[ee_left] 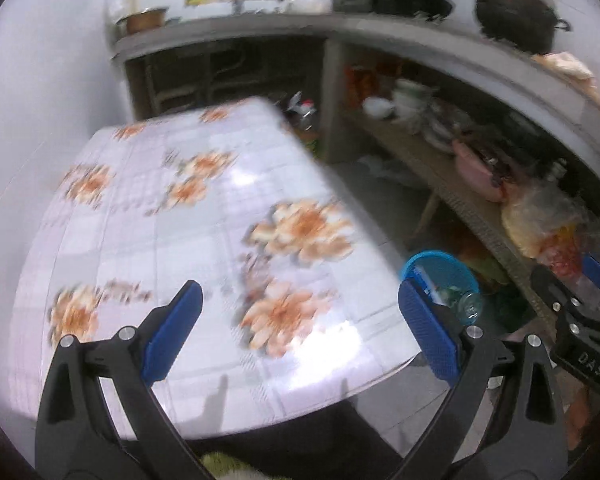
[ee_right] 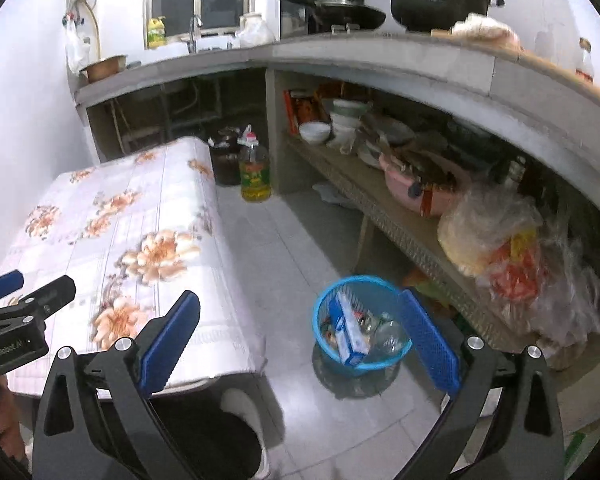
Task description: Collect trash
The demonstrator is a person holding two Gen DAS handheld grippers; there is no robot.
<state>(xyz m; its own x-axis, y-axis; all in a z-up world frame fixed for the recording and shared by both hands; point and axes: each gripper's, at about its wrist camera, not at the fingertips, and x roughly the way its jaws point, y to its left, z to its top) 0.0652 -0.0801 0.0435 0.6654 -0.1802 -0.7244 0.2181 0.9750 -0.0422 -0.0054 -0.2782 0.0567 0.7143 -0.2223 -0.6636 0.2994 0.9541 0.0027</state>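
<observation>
A blue mesh trash basket [ee_right: 326,350] stands on the tiled floor right of the table. It holds a white and blue carton [ee_right: 348,332], a clear plastic bottle [ee_right: 388,334] and other scraps. It also shows in the left wrist view [ee_left: 440,264]. My left gripper [ee_left: 300,332] is open and empty above the floral table top [ee_left: 188,208]. My right gripper [ee_right: 300,340] is open and empty, held above the floor near the basket. The table top [ee_right: 112,220] shows no trash.
A concrete counter [ee_right: 380,60] with pots runs along the back and right. Its lower shelf [ee_right: 380,208] holds bowls, a pink pot and plastic bags [ee_right: 512,248]. An oil bottle [ee_right: 254,172] and a dark bin stand on the floor behind the table.
</observation>
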